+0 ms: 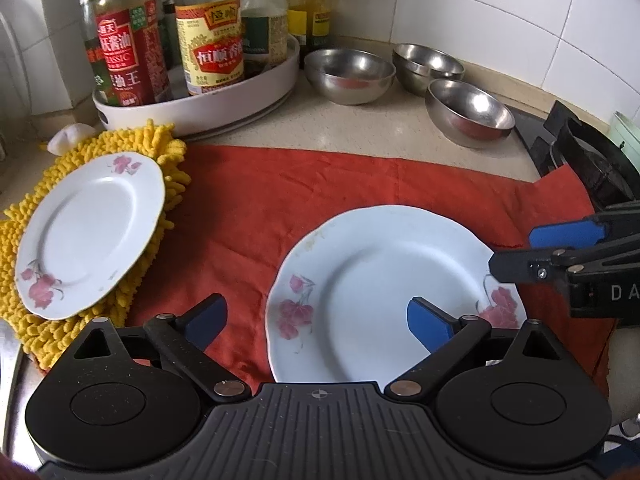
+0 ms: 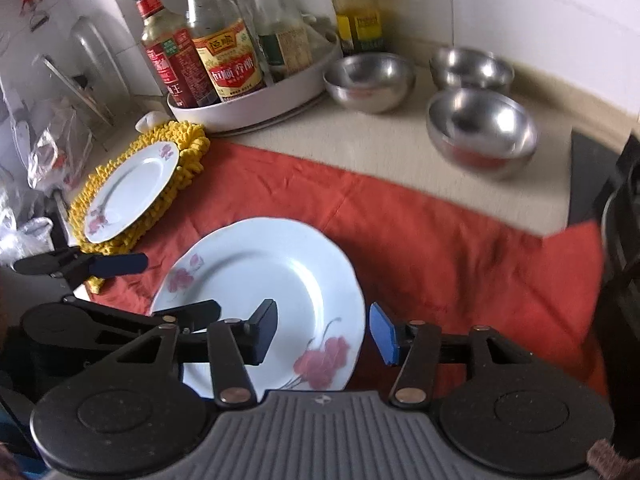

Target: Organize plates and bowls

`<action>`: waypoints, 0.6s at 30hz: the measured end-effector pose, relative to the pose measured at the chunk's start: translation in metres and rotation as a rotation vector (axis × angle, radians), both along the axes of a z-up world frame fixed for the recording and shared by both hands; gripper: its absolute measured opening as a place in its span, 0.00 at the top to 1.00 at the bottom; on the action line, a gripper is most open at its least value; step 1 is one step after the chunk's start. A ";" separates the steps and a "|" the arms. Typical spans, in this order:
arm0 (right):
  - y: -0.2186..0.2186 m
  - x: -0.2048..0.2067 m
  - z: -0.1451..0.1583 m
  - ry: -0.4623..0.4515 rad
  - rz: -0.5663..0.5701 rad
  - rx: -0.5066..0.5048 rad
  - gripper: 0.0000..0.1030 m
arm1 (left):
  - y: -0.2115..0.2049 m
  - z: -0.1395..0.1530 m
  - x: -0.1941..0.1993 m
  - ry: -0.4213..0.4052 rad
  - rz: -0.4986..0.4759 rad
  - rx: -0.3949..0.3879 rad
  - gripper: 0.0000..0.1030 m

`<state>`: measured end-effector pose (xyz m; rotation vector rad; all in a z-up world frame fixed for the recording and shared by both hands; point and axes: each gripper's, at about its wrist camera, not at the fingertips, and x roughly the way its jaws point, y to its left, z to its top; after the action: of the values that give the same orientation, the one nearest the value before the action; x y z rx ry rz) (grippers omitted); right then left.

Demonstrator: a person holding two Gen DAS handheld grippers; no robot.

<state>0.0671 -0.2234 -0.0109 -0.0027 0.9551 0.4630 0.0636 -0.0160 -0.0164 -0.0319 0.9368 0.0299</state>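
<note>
While agape, both grippers (image 1: 316, 320) (image 2: 324, 332) empty.

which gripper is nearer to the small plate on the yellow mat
Left. The left gripper hangs open over the big plate's left edge, on the side facing the small plate. The right gripper straddles the big plate's right rim, farther off.

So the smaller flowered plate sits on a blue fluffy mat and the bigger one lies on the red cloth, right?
Not quite. The fluffy mat under the smaller flowered plate is yellow, not blue; the left wrist view shows it plainly. The bigger plate does lie on the red cloth.
</note>
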 end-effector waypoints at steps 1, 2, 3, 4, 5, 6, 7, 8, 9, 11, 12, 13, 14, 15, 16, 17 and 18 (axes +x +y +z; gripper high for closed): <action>0.001 0.001 0.001 -0.008 0.003 -0.010 0.52 | 0.001 0.000 0.000 -0.001 0.006 0.001 0.04; 0.002 0.002 0.003 -0.020 0.007 -0.020 0.52 | 0.003 0.000 0.000 -0.001 0.012 0.001 0.04; 0.004 0.003 0.005 -0.033 0.009 -0.026 0.52 | 0.004 0.001 -0.001 -0.003 0.019 0.002 0.04; 0.004 0.004 0.007 -0.044 0.011 -0.034 0.52 | 0.006 0.001 -0.001 -0.005 0.027 0.004 0.03; 0.006 0.006 0.010 -0.060 0.014 -0.042 0.52 | 0.009 0.002 -0.002 -0.008 0.036 0.006 0.03; 0.008 0.007 0.012 -0.076 0.018 -0.052 0.51 | 0.012 0.003 -0.002 -0.013 0.050 0.006 0.03; 0.010 0.009 0.014 -0.090 0.023 -0.065 0.51 | 0.016 0.005 -0.003 -0.018 0.064 0.005 0.03; 0.013 0.010 0.017 -0.108 0.028 -0.078 0.51 | 0.020 0.006 -0.003 -0.022 0.079 0.004 0.02; 0.016 0.012 0.019 -0.124 0.036 -0.091 0.50 | 0.024 0.007 -0.004 -0.026 0.092 0.005 0.02; 0.024 0.014 0.023 -0.157 0.056 -0.118 0.48 | 0.031 0.010 -0.005 -0.032 0.119 0.008 0.02; 0.029 0.015 0.024 -0.172 0.065 -0.132 0.48 | 0.036 0.010 -0.006 -0.034 0.133 0.010 0.02; 0.033 0.017 0.026 -0.187 0.073 -0.142 0.48 | 0.040 0.011 -0.007 -0.035 0.146 0.012 0.02; 0.038 0.019 0.027 -0.195 0.081 -0.146 0.48 | 0.044 0.012 -0.008 -0.036 0.161 0.013 0.02; 0.042 0.021 0.029 -0.202 0.091 -0.148 0.48 | 0.049 0.013 -0.009 -0.037 0.172 0.014 0.02; 0.046 0.022 0.030 -0.207 0.100 -0.149 0.47 | 0.053 0.014 -0.010 -0.038 0.185 0.016 0.01; 0.052 0.023 0.030 -0.215 0.112 -0.153 0.47 | 0.057 0.015 -0.011 -0.039 0.198 0.019 0.01; 0.057 0.024 0.031 -0.223 0.124 -0.161 0.47 | 0.062 0.016 -0.013 -0.041 0.211 0.022 0.01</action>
<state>0.0914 -0.1663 0.0203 -0.2553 0.7724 0.4877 0.0507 0.0460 -0.0006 -0.1105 0.8891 0.2337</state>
